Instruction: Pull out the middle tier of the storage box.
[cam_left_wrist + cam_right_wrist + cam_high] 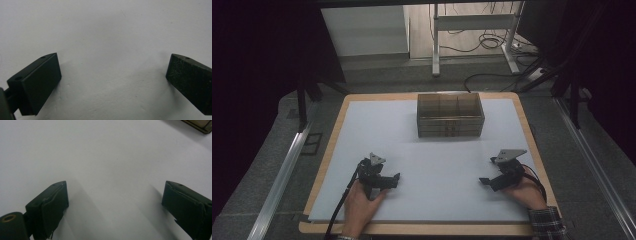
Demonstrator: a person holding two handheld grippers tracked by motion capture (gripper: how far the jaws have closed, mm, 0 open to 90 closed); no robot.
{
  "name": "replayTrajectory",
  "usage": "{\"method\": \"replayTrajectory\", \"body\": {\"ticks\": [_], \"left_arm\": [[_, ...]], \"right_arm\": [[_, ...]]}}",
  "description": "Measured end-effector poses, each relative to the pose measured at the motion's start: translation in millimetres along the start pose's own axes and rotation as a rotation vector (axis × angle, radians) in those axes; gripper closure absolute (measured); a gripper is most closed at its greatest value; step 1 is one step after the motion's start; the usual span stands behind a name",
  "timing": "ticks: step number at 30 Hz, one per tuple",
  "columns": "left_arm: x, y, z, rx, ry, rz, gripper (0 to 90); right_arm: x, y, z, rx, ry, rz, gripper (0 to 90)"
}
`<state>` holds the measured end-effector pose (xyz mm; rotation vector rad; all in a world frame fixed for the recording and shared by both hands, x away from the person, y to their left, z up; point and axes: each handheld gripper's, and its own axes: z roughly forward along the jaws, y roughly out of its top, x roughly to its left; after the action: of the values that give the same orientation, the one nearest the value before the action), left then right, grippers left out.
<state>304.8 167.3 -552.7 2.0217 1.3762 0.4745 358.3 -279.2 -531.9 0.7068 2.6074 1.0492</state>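
Jaws of both grippers stand wide apart, holding nothing.
Left gripper (393, 180) and right gripper (486, 181) rest on the counter (432, 165); the wooden box (450, 115) looks stiff, light, best gripped by its walls.

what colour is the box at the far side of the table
Brown, like wood or cardboard; the box shows best in the high view.

Your left gripper (384, 179) sits low at the near left, jaws spread wide w/ nothing between (same in its own view). Your right gripper (492, 181) is near right, jaws also wide apart, empty. Both hands grip from behind, forearms entering from the bottom edge.
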Motion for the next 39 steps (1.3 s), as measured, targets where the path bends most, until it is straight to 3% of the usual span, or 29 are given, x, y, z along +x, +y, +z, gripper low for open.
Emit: {"method": "replayTrajectory", "body": {"ticks": [27, 39], "left_arm": [[0.0, 0.1, 0.1, 0.001, 0.000, 0.000, 0.0], [0.0, 0.2, 0.1, 0.001, 0.000, -0.001, 0.0]], "right_arm": [[0.8, 0.7, -0.8, 0.003, -0.004, -0.002, 7.2], [3.2, 3.0, -3.6, 0.009, -0.021, 0.008, 12.6]]}}
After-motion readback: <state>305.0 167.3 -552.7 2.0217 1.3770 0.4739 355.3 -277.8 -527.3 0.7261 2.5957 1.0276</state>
